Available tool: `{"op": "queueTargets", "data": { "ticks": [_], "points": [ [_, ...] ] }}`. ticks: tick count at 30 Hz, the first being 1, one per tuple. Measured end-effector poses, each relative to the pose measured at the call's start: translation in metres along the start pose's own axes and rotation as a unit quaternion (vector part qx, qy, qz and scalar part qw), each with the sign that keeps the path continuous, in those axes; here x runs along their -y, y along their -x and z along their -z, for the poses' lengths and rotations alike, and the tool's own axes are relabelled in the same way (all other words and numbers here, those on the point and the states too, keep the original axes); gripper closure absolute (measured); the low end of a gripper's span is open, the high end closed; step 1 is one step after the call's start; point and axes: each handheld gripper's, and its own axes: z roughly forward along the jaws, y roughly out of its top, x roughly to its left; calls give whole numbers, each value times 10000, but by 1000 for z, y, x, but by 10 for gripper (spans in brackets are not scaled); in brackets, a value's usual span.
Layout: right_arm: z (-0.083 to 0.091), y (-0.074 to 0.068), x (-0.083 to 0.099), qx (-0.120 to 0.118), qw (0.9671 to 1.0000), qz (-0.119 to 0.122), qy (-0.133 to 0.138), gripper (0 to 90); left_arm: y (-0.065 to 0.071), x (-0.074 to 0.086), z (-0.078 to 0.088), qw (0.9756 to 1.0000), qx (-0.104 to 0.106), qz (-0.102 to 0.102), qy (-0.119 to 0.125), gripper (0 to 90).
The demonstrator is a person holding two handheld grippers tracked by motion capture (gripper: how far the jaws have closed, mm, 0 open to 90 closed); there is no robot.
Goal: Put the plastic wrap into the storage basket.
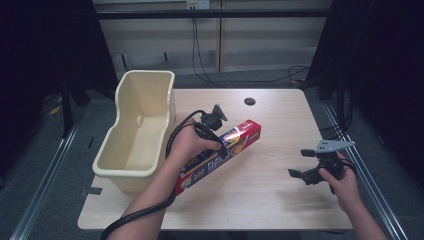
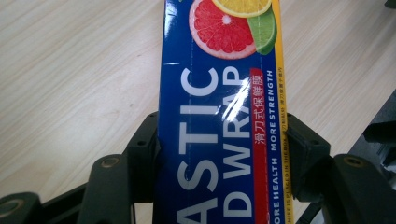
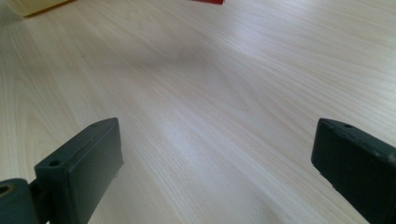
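A long blue and red plastic wrap box (image 1: 220, 152) lies slantwise over the middle of the table, lifted a little. My left gripper (image 1: 216, 146) is shut on its middle; in the left gripper view the box (image 2: 219, 121) with its citrus picture fills the gap, and both pads (image 2: 144, 149) press on its sides. At the right of the table my right gripper (image 1: 299, 167) stands open, low over bare wood. Its two jaws are wide apart in the right gripper view, gripper (image 3: 215, 172), with nothing between them.
A cream plastic tub (image 1: 137, 125) stands at the table's left edge, just beside the left hand. A dark round hole (image 1: 249, 101) sits in the tabletop at the back. Black cables trail from both grippers toward the table's front.
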Motion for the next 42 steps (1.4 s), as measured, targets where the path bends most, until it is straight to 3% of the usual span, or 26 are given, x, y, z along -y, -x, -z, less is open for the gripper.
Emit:
{"op": "queueTargets", "data": {
  "ticks": [13,17,30,42],
  "points": [
    [-3,-3,-2,-15,10000,75,-31,18,-4,4,33,9992,-158,354,69,411],
    [-3,-3,-3,-9,10000,64,-31,18,-6,5,42,9991,-203,356,81,411],
    [-5,-4,-3,-10,10000,87,-28,18,-11,7,74,9974,-304,643,149,411],
    [-6,-4,-3,-33,10000,64,-21,18,-16,10,98,9963,-394,733,218,411]
  ]
}}
